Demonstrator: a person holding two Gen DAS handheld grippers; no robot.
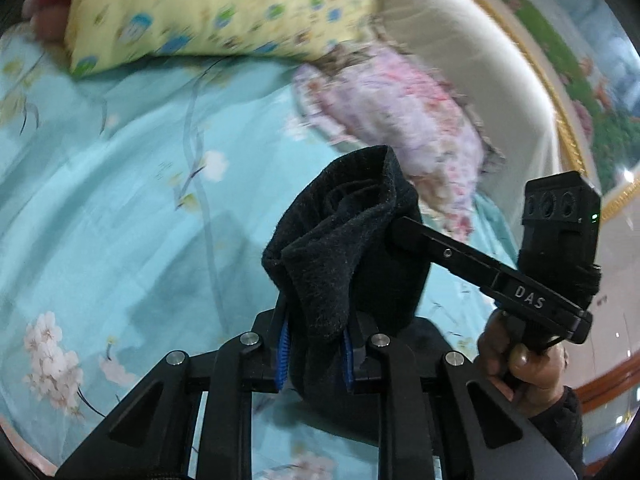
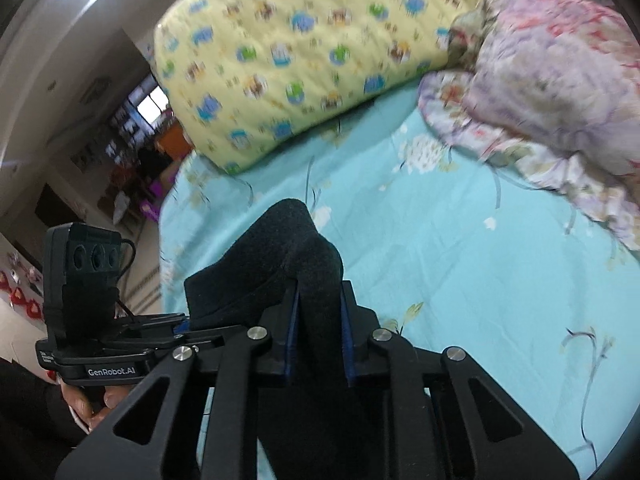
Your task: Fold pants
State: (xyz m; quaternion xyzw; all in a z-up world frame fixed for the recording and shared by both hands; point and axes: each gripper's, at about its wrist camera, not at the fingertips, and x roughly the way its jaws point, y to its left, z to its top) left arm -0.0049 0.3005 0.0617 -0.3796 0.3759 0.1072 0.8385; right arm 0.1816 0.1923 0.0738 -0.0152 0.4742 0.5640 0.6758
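In the left wrist view the left claw (image 1: 316, 354) at the lower centre is clamped on a bunched fold of the black pants (image 1: 344, 240), which rise above its blue pads into the middle of the frame, lifted over the turquoise flowered bed sheet (image 1: 120, 200). The right claw (image 1: 404, 232) enters from the right and its tip presses into the same cloth; its arm carries the letters "DAS" (the rest is cut off). In the right wrist view this claw is also clamped on the pants at lower centre. At lower left the other device reads "GenRobot.AI". A yellow patterned pillow (image 2: 288, 60) lies at the top, a pink flowered blanket (image 2: 552, 88) at upper right
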